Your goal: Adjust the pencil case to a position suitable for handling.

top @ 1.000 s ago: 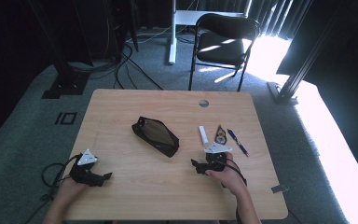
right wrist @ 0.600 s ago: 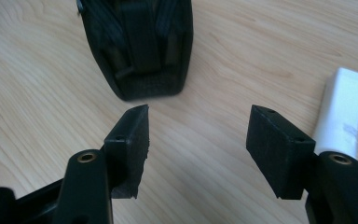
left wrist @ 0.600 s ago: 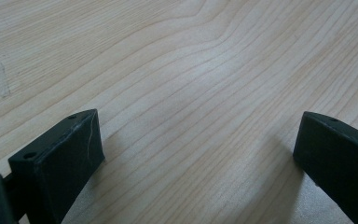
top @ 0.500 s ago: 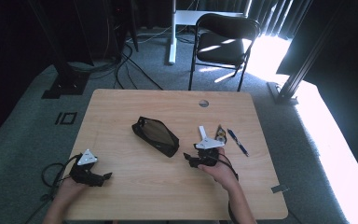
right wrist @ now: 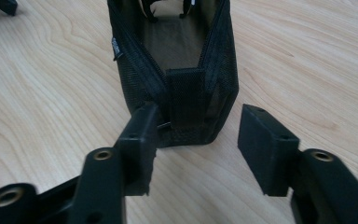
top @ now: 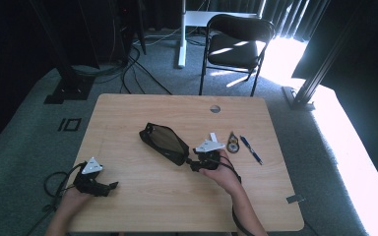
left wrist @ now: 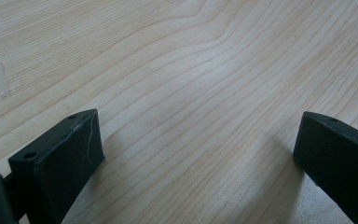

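A black mesh pouch (right wrist: pixel 177 70), lying open near the middle of the wooden table (top: pixel 142 196), was approached at its near end by the right gripper (right wrist: pixel 196 140), whose jaws had just been closing but were not yet pressed on the fabric. The left gripper (left wrist: pixel 196 154) was rested apart, jaws wide and empty. A grasp of the pouch's end seemed in hand; further closing was called for.

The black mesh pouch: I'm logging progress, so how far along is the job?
Done: the right claw has reached the open black mesh pouch; its jaws have just been closing around the end, one touching. In hand: no firm grip yet. Left: the pen and other small items lie outside; the left claw rests open.
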A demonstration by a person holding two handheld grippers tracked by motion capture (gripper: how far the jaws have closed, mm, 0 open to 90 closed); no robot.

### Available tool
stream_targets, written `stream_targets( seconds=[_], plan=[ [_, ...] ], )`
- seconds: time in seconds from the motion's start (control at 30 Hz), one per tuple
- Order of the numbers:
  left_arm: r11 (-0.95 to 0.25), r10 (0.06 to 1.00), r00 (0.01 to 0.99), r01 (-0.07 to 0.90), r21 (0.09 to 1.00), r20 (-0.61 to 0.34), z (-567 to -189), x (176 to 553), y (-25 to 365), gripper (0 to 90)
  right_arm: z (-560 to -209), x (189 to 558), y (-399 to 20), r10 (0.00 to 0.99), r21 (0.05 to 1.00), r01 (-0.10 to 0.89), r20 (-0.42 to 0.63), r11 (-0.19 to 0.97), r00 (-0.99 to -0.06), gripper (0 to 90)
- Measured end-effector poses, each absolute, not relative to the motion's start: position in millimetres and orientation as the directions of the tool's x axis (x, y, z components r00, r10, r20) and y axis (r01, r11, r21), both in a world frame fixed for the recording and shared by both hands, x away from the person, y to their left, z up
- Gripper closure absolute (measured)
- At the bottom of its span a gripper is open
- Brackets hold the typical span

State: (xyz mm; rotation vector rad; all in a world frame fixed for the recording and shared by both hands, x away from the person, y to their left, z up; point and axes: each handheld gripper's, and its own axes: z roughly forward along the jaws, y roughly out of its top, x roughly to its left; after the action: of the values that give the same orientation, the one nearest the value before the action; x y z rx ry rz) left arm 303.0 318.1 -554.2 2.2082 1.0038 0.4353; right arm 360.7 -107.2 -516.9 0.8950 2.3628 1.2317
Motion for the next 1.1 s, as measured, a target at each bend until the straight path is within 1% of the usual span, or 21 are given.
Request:
stream_targets(
  seconds=[0.23,0.3,0.37,0.57,0.7,0.93,1.1],
  plan=[
    [-0.483,0.761,0.649,0.540,0.689,0.025,-554,303,318,1.6,-517,368,-102,0.657,0.817,0.383,0.007,0.431,-0.754,57.0],
    [-0.483,0.761,0.648,0.540,0.690,0.025,-554,303,318,1.5,-516,370,-101,0.659,0.819,0.397,0.031,0.414,-0.752,62.3],
    [-0.483,0.761,0.649,0.540,0.690,0.025,-554,303,318,1.6,-516,370,-101,0.657,0.812,0.407,0.039,0.418,-0.753,71.9],
    [-0.483,0.761,0.648,0.540,0.690,0.025,-554,303,318,1.6,-514,364,-105,0.662,0.799,0.425,0.045,0.425,-0.748,72.8],
    [-0.482,0.761,0.648,0.540,0.690,0.024,-554,303,318,1.6,-515,360,-112,0.677,0.800,0.440,0.059,0.407,-0.734,72.8],
    [-0.482,0.761,0.648,0.539,0.691,0.025,-554,303,318,1.6,-516,349,-129,0.702,0.797,0.464,0.072,0.387,-0.708,72.8],
    [-0.483,0.761,0.649,0.539,0.690,0.026,-554,303,318,1.6,-515,339,-138,0.712,0.789,0.472,0.064,0.392,-0.699,72.8]
  ],
)
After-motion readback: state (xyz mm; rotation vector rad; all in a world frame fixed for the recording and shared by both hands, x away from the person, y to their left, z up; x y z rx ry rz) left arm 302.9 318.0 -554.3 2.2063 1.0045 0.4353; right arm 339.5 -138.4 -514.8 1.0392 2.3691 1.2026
